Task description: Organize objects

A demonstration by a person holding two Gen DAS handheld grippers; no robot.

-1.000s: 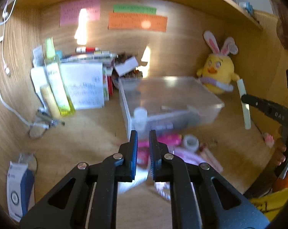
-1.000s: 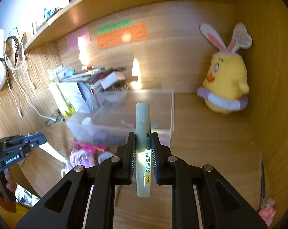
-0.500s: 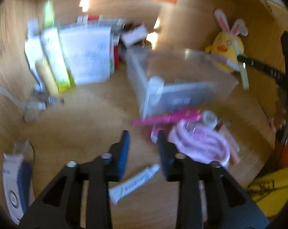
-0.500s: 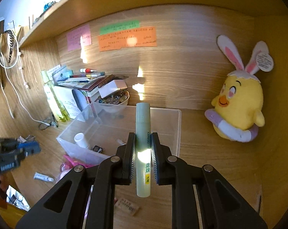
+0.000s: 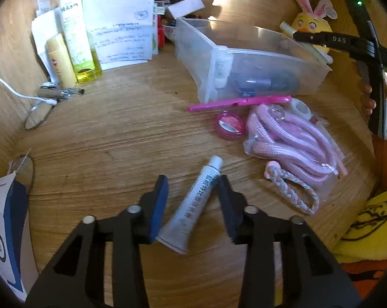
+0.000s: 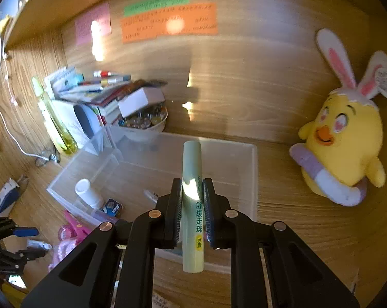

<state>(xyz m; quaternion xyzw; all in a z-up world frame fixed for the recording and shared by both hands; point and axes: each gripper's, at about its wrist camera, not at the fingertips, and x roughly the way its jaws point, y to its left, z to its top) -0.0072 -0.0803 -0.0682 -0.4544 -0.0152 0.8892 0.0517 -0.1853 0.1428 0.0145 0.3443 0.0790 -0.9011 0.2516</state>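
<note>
Clear bin (image 6: pixel 252 169) holds white bottle (image 6: pixel 87 192) — right gripper (image 6: pixel 192 213) clenches green tube (image 6: pixel 192 205).

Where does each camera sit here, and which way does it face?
Left wrist: on the left gripper, angled down at the desk; open fingers straddle a small white tube; a hand shows at right.
Right wrist: on the right gripper, facing the back wall; jaws clamp a green stick.
Shared: clear bin, plush chick.
</note>
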